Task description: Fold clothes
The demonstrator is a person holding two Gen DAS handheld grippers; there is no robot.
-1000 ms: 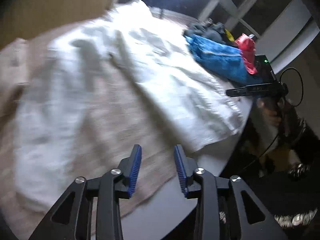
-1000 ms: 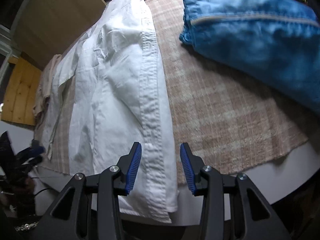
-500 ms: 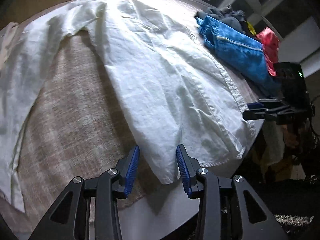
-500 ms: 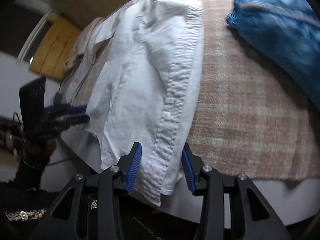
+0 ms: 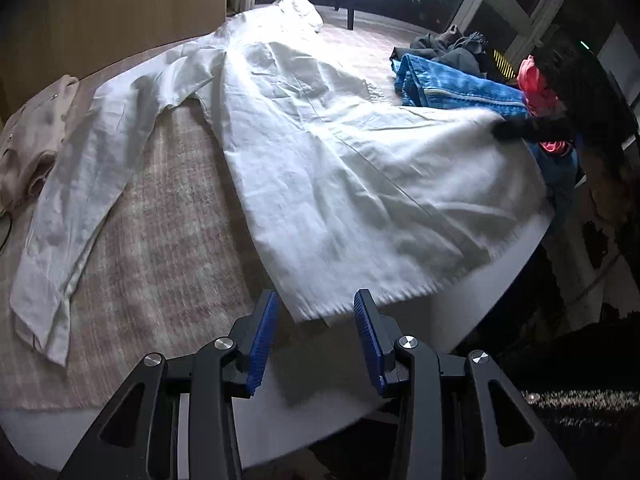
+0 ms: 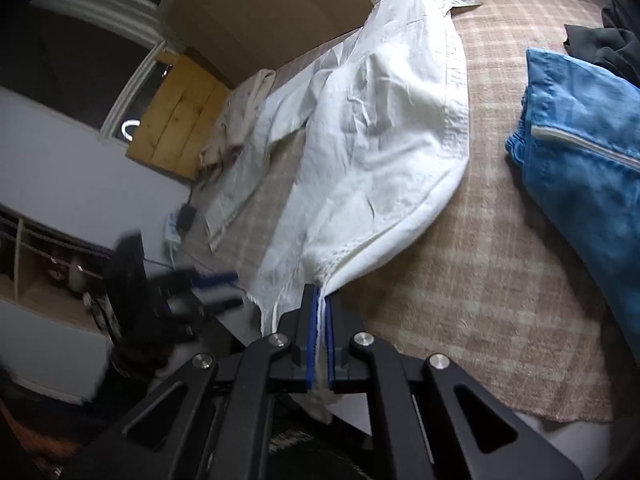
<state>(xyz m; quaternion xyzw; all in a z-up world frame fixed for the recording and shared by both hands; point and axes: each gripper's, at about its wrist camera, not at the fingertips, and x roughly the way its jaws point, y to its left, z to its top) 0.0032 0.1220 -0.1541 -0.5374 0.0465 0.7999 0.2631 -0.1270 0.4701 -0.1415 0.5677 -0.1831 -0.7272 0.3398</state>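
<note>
A white button-up shirt (image 5: 320, 152) lies spread on a plaid cloth over a white table (image 5: 516, 248), collar at the far end. My left gripper (image 5: 316, 316) is open, its blue pads on either side of the shirt's near hem corner, which lies between them. My right gripper (image 6: 320, 308) is shut on the shirt's (image 6: 380, 140) placket edge near the hem and lifts it off the cloth. The right gripper also shows in the left wrist view (image 5: 508, 130), dark and blurred at the shirt's right edge. The left gripper shows blurred in the right wrist view (image 6: 216, 280).
Folded blue jeans (image 5: 460, 88) lie at the right with dark grey clothes (image 5: 452, 48) and a red garment (image 5: 536, 80) behind. A beige garment (image 5: 32, 132) lies at the far left. The table edge (image 5: 320, 412) runs just under my left gripper. A wooden panel (image 6: 176, 120) stands beyond.
My right gripper has shut on the shirt's button edge and raised it. My left gripper has come closer to the hem corner and stays open.
</note>
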